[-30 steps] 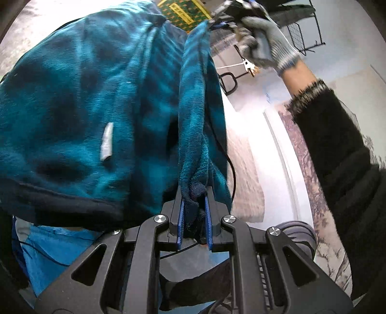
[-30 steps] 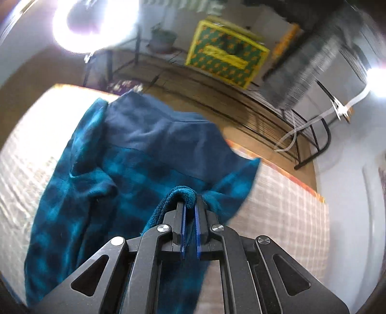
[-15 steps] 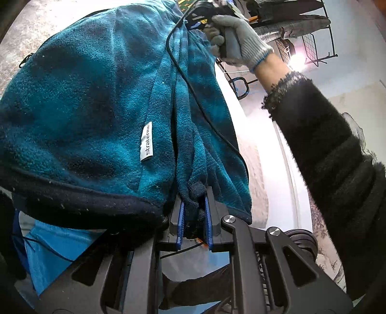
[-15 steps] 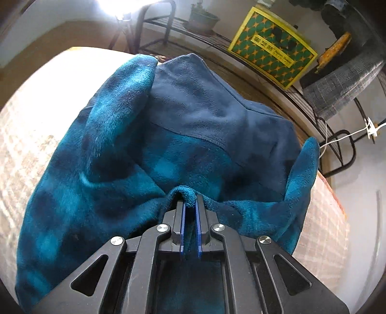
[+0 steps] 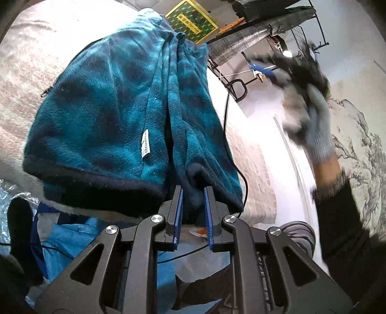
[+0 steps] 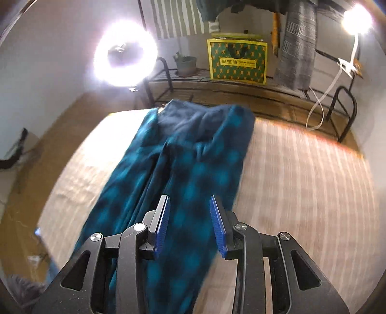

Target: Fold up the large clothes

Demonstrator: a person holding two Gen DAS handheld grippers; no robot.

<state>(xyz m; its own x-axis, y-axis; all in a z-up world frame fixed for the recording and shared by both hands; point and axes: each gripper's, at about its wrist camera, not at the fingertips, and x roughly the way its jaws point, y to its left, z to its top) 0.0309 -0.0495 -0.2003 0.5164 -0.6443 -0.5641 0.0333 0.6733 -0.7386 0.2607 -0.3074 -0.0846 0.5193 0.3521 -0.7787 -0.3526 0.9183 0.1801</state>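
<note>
Pale striped bedding [image 6: 301, 183] covers the wide surface where the work is done, with a dark metal rack [image 6: 217, 84] along its far edge at twelve o'clock in the right wrist view. On the rack stand a green and yellow patterned bag [image 6: 237, 61] and a small potted plant [image 6: 185, 64]; a ring light [image 6: 125, 52] glares at about eleven o'clock and a lamp [image 6: 357, 18] at one o'clock. The teal plaid fleece garment [image 6: 183, 169] lies folded lengthwise into a long strip that runs from the rack side down toward the right gripper [image 6: 190, 222]. That gripper's jaws are opening; the fleece lies below and beyond the gap, and nothing looks pinched between the blue pads. In the left wrist view the left gripper [image 5: 193, 210] is clamped on a bunched dark hem of the fleece garment [image 5: 115, 116], which drapes away toward eleven o'clock, a white label [image 5: 146, 145] showing on its surface. The gloved right hand [image 5: 311, 113] shows blurred at about two o'clock, clear of the cloth. It seems one lengthwise fold has just been laid and let go. The next move likely calls for the freed gripper to take the near hem beside the left one, so both can carry that end over toward the collar. A thin black cable [image 5: 231, 154] trails along the garment's right edge and could snag, and the hem hangs at the bed's edge, over the blue fabric [image 5: 72, 236] below.
</note>
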